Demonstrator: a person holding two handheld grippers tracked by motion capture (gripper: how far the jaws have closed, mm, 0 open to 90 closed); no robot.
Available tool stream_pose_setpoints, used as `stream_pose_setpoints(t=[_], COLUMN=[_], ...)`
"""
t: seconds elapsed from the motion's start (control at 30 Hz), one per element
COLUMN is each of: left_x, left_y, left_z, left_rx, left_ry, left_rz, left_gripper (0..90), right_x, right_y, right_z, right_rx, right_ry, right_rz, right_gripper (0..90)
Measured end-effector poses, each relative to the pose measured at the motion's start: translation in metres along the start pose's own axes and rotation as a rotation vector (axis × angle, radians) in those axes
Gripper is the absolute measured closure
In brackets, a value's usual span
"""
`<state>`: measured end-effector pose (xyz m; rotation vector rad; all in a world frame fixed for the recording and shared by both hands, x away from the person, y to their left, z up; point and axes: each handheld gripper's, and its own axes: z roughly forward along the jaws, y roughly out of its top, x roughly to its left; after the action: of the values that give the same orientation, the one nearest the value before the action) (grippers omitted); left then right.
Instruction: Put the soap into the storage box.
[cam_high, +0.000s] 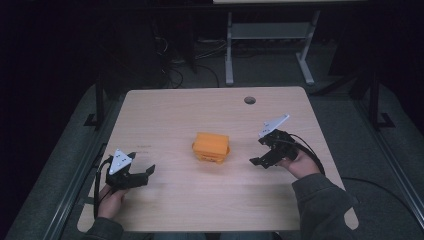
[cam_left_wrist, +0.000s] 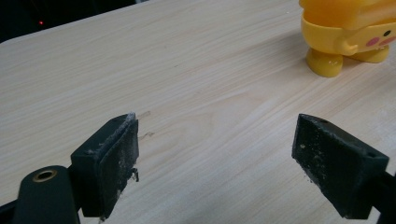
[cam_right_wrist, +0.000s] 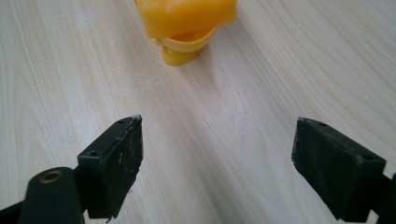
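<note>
A yellow toy (cam_high: 211, 147) sits near the middle of a pale wooden tabletop (cam_high: 175, 115), between two hand-held claws and touched by neither. In the high view, the left claw (cam_high: 142, 172) rests low at the tabletop's near left, well apart from the toy, with the person's left hand (cam_high: 111, 200) gripping it from behind. The right claw (cam_high: 260, 152) hovers near the toy's right side, held by the right hand (cam_high: 300, 165), whose grey sleeve (cam_high: 322, 205) runs off the bottom edge. Both claws stand wide apart and hold nothing.

From above, the toy reads only as a blocky orange-yellow lump; its shape is hard to make out in the dim light. The left gripper view gives more: the toy (cam_left_wrist: 348, 32) stands at the upper right, cut off by the frame's top and right edges, showing a rounded foot, a stubby arm and pink cheek marks. The left claw (cam_left_wrist: 224, 163) there frames bare wood between its two black pads, which are dusted with pale specks. In the right gripper view the toy (cam_right_wrist: 187, 23) is cropped at the top, and only its lower body and one foot can be seen, blurred, ahead of the open right claw (cam_right_wrist: 217, 163).

A small round hole (cam_high: 249, 100) marks the tabletop's far side. The room beyond is mostly dark; a grey frame (cam_high: 270, 40) and loose cables (cam_high: 172, 70) on the floor are faintly visible.
</note>
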<state>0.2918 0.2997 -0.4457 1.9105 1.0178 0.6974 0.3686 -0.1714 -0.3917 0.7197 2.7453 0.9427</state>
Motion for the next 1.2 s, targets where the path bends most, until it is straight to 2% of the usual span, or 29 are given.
stream_pose_setpoints(t=[0.23, 1.2], left_x=[0.001, -0.001], left_y=[0.0, -0.001], left_z=[-0.001, 0.001], left_rx=[-0.007, -0.002], left_ry=[-0.002, -0.005], left_rz=[-0.018, -0.011], left_gripper=[14.0, 14.0], right_x=[0.0, 0.003], right_y=[-0.011, -0.057], right_z=[-0.004, -0.016], right_rx=[-0.008, -0.033], right_ry=[-0.005, -0.025], right_rz=[0.02, 0.088], right_gripper=[15.9, 15.9])
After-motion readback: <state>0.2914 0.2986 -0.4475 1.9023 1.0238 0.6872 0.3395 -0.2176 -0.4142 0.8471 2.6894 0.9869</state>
